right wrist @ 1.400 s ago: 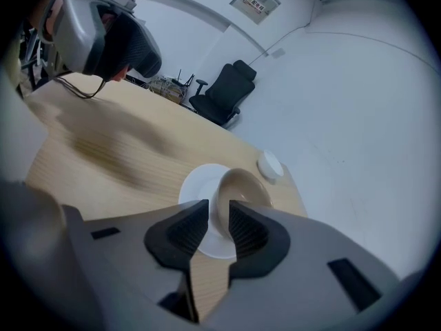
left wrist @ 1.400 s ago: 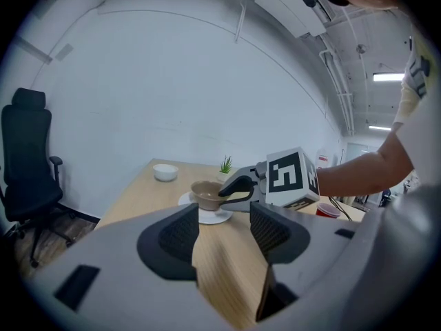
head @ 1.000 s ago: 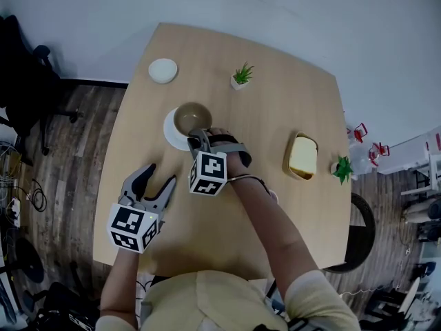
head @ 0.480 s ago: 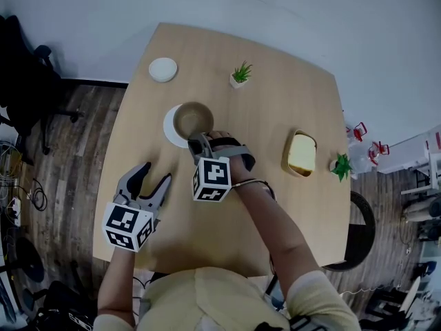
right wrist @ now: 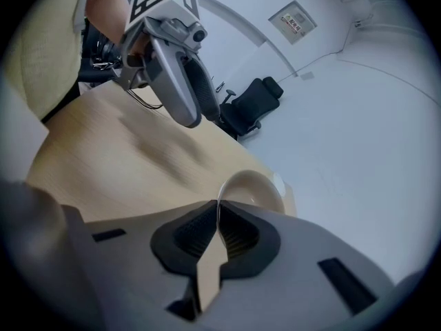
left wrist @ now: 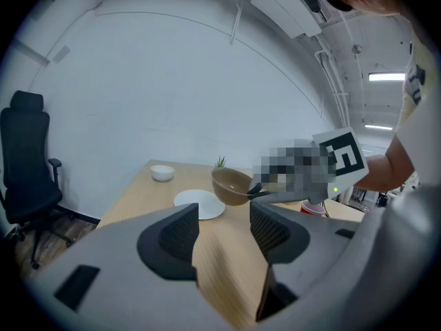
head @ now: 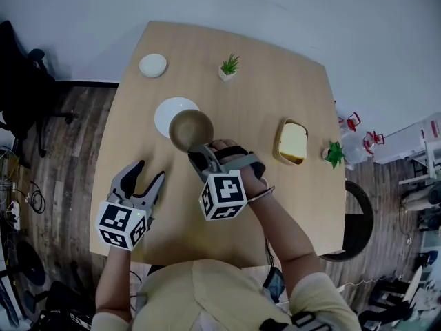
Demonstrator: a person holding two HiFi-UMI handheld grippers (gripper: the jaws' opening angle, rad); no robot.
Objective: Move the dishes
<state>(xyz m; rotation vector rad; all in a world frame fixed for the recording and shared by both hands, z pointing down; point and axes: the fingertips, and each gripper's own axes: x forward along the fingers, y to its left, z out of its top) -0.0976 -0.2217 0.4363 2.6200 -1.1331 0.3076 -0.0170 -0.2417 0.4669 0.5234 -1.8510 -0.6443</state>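
**Brown bowl lifted off its plate**

The right hand-held gripper [head: 200,154] has just been closing its jaws, which now pinch the rim of the brown bowl [head: 191,128]. A second ago the bowl sat on the white plate [head: 169,112]; now it hangs raised just to the near right of it, so the carry looks to be under way. The left hand-held gripper [head: 150,173] waits wide and empty at the near left of the surface [head: 275,81]. The small white bowl [head: 152,65], potted plant [head: 229,66] and yellow dish [head: 292,142] stand well apart and block nothing.

Right gripper [right wrist: 219,218] fingers [right wrist: 196,232] just closed, pinching bowl [right wrist: 253,185] rim; wooden table [right wrist: 110,167] beyond.
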